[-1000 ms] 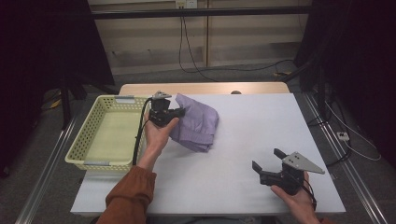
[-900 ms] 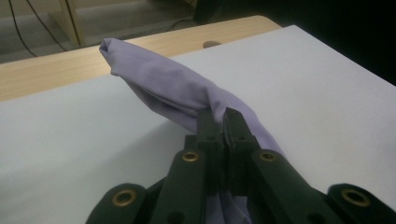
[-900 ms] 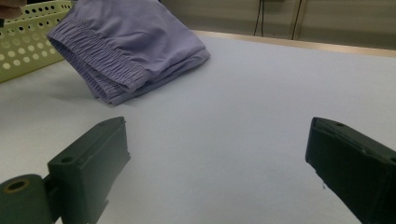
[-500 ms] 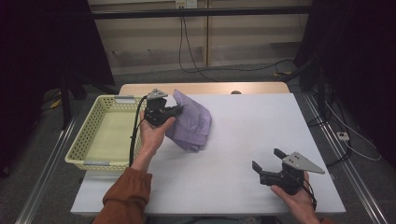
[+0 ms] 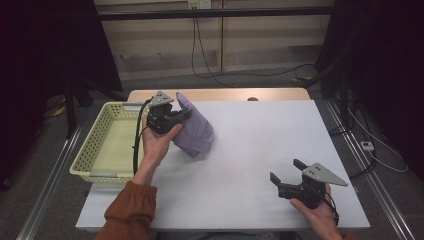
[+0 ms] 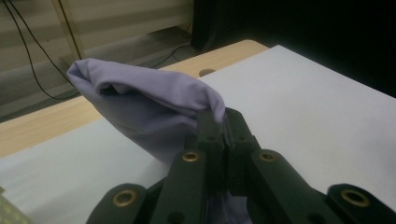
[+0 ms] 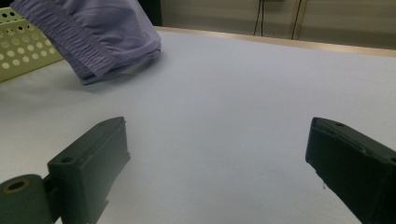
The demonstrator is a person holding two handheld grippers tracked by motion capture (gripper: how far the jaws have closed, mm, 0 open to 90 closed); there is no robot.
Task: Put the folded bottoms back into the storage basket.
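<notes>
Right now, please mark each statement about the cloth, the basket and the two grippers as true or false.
1. The left gripper pinches the purple cloth. True.
2. The cloth lies inside the basket. False: it hangs from the left gripper, beside the basket and over the white table.
3. The right gripper is open and holds nothing. True.
4. The right gripper touches the cloth. False: it is far from it, near the table's front right.
5. The basket is red. False: it is pale yellow.
</notes>
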